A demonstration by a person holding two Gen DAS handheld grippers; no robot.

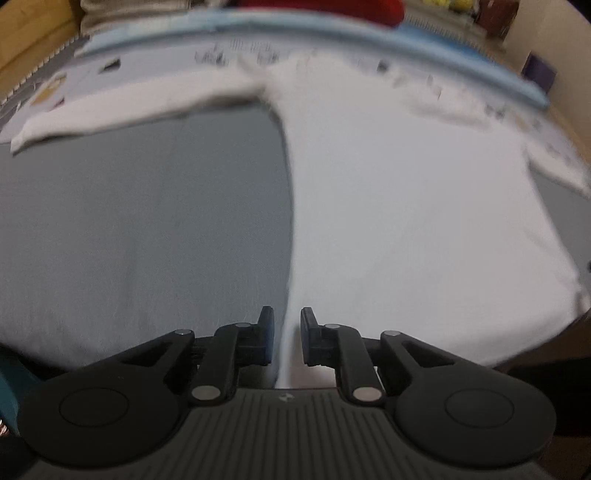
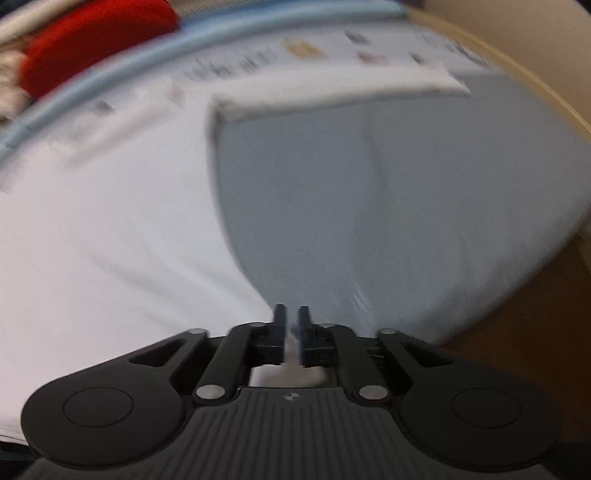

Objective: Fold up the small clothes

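Observation:
A white long-sleeved shirt (image 1: pixel 406 192) lies flat on a grey sheet (image 1: pixel 147 221), one sleeve (image 1: pixel 122 107) stretched out to the left. My left gripper (image 1: pixel 287 317) sits at the shirt's near left edge. Its jaws stand a little apart, the hem runs between them, and the pads do not press on it. In the right wrist view the shirt (image 2: pixel 110 240) fills the left half, with its other sleeve (image 2: pixel 332 92) reaching right. My right gripper (image 2: pixel 291 317) is at the near right corner, its jaws almost together with white cloth pinched between them.
A light blue padded border (image 1: pixel 369 33) runs along the far side of the sheet, with a patterned cloth (image 2: pixel 236 62) just in front of it. Something red (image 2: pixel 96 33) lies beyond the border. A wooden edge (image 2: pixel 517 314) shows at the right.

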